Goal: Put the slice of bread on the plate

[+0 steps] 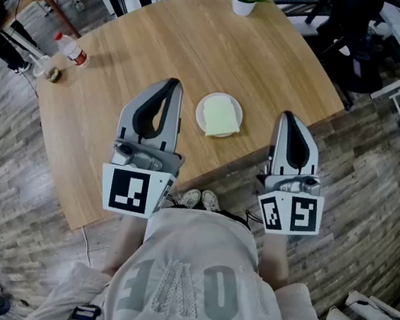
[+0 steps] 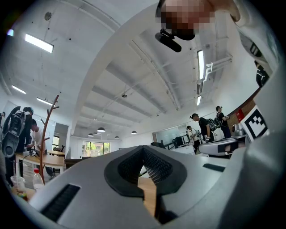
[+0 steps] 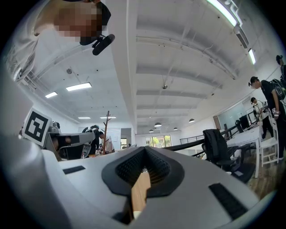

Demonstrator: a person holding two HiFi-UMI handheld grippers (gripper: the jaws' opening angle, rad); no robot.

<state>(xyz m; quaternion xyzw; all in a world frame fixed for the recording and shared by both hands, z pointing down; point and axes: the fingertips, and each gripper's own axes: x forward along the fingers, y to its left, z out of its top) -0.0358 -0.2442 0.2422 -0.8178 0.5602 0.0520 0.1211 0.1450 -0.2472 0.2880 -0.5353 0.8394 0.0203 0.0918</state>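
Item: pale square slice of bread (image 1: 221, 115), lying on the small round white plate (image 1: 199, 114) on the round wooden table (image 1: 203, 50). We hold the left gripper (image 1: 173, 82) and right gripper (image 1: 286, 116) flanking it, both clenched on nothing. We judge the placement done; only withdrawal remains.

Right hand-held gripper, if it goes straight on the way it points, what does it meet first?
Probably nothing nearby: the right hand-held gripper points over bare table, right of the plate.

Left tool (image 1: 173, 83) and right tool (image 1: 286, 116) sit closed.
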